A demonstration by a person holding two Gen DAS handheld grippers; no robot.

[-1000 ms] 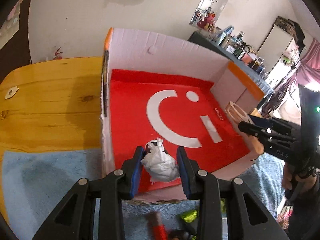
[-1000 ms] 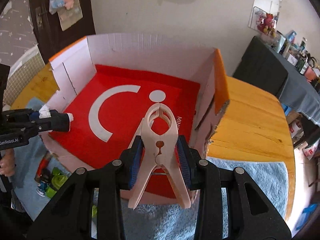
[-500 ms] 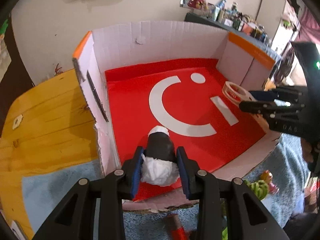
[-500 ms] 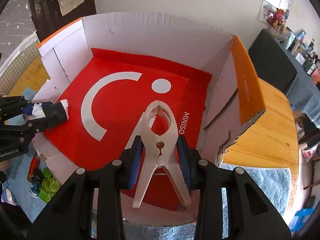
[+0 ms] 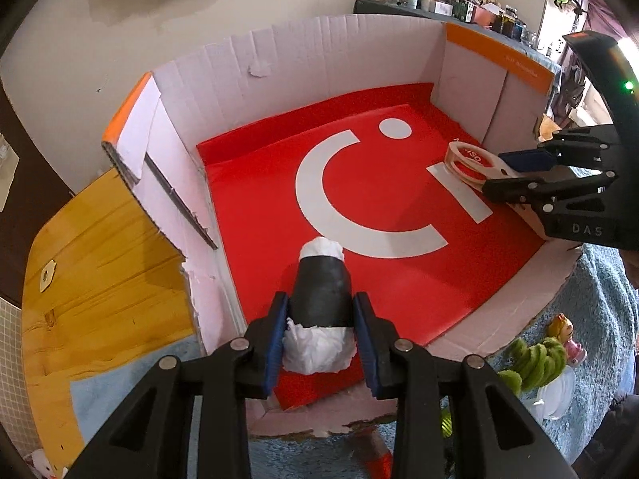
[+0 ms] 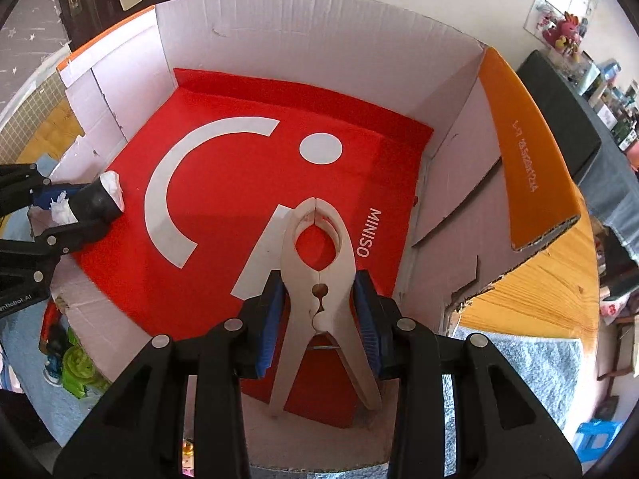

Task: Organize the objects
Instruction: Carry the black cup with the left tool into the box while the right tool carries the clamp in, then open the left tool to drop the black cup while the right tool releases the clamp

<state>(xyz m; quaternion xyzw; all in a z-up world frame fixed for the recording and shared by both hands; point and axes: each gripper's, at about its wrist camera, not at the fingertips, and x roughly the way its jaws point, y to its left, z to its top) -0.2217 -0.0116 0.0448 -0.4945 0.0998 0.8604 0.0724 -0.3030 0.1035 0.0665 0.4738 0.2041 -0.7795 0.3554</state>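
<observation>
Left fingers (image 5: 275, 335) are pinching the black roll (image 5: 321, 295); right fingers (image 6: 273, 315) are pinching the clamp (image 6: 319, 279). Both are hovering over the box (image 5: 319, 60) floor ahead; releasing likely comes next.

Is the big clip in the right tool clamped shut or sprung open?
Shut. The clip's two tips meet at the top, with the right tool gripping its sides over the box's red floor.

Blk tube (image 5: 320, 293), beige clamp (image 6: 318, 279), over box (image 5: 303, 52)
</observation>
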